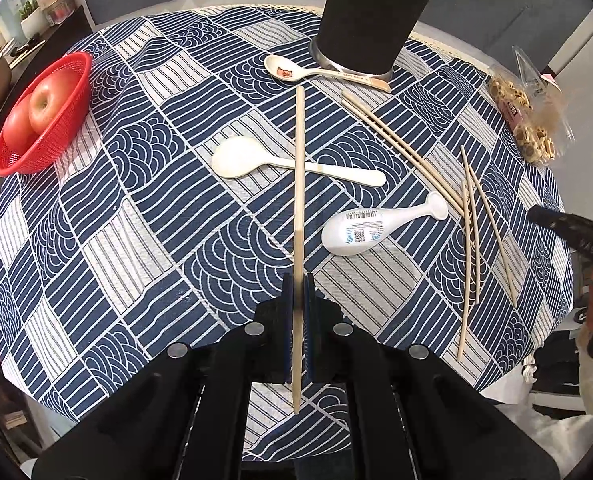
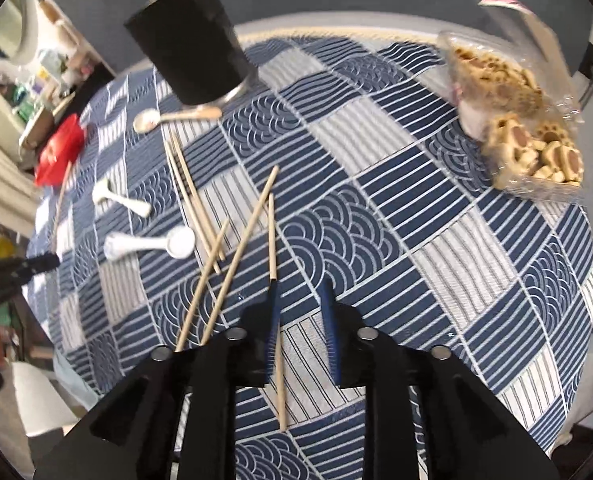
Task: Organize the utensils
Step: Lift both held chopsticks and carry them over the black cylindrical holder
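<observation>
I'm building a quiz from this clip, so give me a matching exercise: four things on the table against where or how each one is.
Things:
1. chopstick
2. apple
3. painted spoon
4. right gripper

States:
A. in the red basket
B. open above the tablecloth
C. clamped in the left gripper
D. lying at the foot of the black cup

Pairs: 1-C, 2-A, 3-D, 4-B

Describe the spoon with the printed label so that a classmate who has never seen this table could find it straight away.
Start at the tall black cup at the far edge of the blue patterned tablecloth, then come toward the near edge past the plain cream spoon. The labelled spoon lies upside down beside the loose chopsticks. It alone is white with a barcode sticker on its bowl.
</observation>
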Demonstrator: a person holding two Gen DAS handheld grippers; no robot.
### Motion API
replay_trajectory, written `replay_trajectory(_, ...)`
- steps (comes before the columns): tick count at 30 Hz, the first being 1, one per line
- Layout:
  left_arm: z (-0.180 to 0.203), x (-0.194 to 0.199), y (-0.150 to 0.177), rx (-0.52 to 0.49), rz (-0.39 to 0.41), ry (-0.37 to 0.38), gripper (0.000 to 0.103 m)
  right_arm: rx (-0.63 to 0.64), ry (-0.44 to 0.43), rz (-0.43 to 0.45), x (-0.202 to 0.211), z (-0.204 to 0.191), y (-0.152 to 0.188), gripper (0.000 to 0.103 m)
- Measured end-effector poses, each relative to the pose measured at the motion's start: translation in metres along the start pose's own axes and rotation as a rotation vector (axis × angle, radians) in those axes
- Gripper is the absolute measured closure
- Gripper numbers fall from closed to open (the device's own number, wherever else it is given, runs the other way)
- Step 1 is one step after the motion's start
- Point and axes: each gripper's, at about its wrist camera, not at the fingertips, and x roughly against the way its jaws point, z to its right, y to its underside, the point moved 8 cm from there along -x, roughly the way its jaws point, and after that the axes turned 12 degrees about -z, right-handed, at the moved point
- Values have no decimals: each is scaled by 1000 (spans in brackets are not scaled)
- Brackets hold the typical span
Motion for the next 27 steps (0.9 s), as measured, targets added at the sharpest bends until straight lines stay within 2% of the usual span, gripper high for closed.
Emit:
replay_trajectory(4,4,2,-7,-14,-3,31,98,18,7,-33,-18,-11,-2,77)
replay_trajectory(10,3,6,-27,-61,-23,45,98,-3,38,-83,-38,-17,-3,77)
replay_trajectory(12,3,6,-33,-83,-29,42,98,15,93,-91,-42,-18,-1,77)
replay_trajectory(13,2,7,-37,-92,-33,45,98,32,133,-88,-43,-20,0,79)
replay_trajectory(14,2,7,-41,-97,-35,53,98,58,194,-78,-43,-21,0,88)
replay_trajectory(16,4,8,-48,-110,-39,76,98,88,246,-57,-43,-26,1,95)
replay_trajectory(17,4,8,-50,-117,-38,76,98,69,242,-58,-43,-27,2,98)
replay_trajectory(23,9,12,-68,-178,-24,75,98,-54,188,-56,-33,-13,4,98)
replay_trajectory(27,12,18,-82,-221,3,72,98,-110,140,11,-6,-7,1,98)
